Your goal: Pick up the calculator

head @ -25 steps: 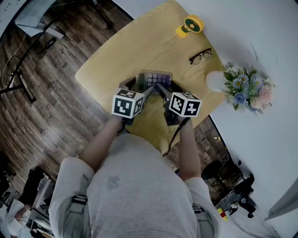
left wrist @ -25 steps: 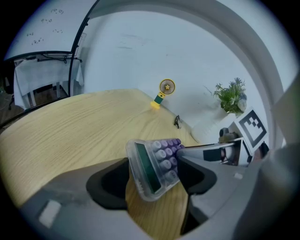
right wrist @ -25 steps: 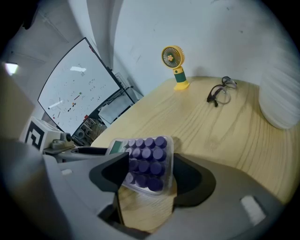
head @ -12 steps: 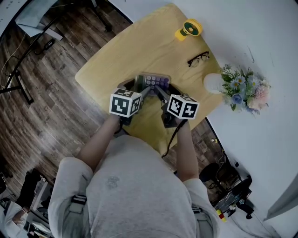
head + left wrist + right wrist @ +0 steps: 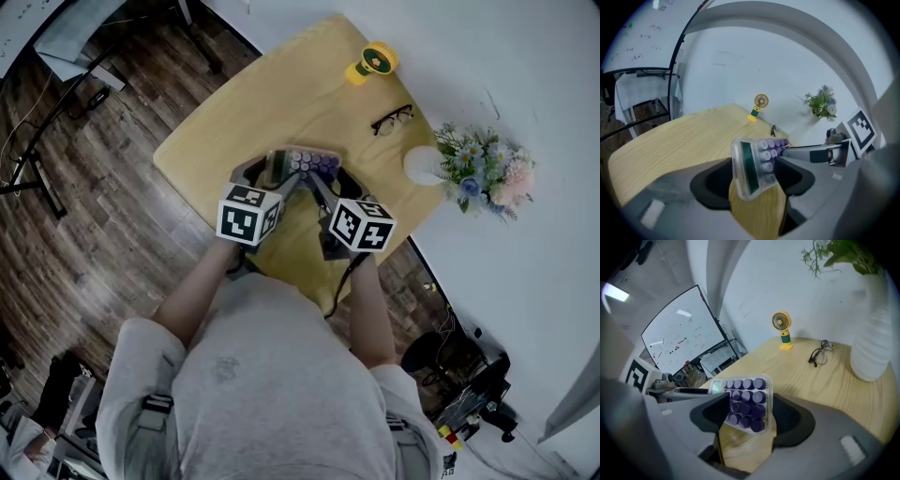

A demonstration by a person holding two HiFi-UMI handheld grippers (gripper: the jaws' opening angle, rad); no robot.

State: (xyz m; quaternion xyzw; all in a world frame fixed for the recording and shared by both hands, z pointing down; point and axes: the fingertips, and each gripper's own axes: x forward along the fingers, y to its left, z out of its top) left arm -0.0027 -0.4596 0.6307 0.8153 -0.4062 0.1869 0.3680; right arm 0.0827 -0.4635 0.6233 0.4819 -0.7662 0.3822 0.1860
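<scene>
The only container I can see is a white vase (image 5: 419, 165) at the table's (image 5: 211, 127) edge by the wall; it holds a bunch of flowers (image 5: 483, 176), blue, white and pink among green sprigs; in the right gripper view its ribbed side looms at the right.

The calculator (image 5: 311, 164) is small, with a clear, glassy casing and rounded corners; it has rows of round purple keys standing proud, and a narrow greenish display strip at one end. It hangs between the two grippers over the near part of the yellow wooden table, tilted and seemingly clear of the wood.

The left gripper (image 5: 757, 173) has its jaws set wide and clamped on the display end, one jaw on each long side of the case; the right gripper (image 5: 751, 404) pinches the keypad end the same way, dark pads against both edges. The two tools meet nose to nose, their marker cubes side by side in front of the person's chest.

Further back on the table lie a pair of glasses (image 5: 391, 120), folded open near the vase; beyond them a little yellow fan (image 5: 372, 60) stands at the far corner. A whiteboard (image 5: 679, 343) with scribbles stands off to the side of the room.
</scene>
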